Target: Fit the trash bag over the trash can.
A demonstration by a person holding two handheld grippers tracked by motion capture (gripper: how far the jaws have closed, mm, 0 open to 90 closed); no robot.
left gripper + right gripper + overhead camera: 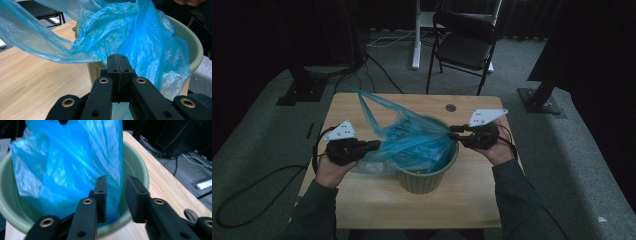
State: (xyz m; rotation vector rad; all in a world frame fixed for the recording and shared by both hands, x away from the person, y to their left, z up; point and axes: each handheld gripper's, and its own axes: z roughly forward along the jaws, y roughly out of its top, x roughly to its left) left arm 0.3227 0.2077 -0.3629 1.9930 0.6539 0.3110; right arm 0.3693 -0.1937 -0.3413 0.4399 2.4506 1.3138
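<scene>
Our left tool (117,65) is clamped tight on the edge of the blue plastic bag (412,140), which drapes into and over the green ribbed pot (424,181) on the wooden table (377,200). Our right tool (115,195) stands apart at the pot's rim, bag film between its jaws, unpressed.

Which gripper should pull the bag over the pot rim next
Probably the left gripper: it is shut on the thin blue plastic bag, while the right gripper is open at the green ribbed pot's rim.
</scene>
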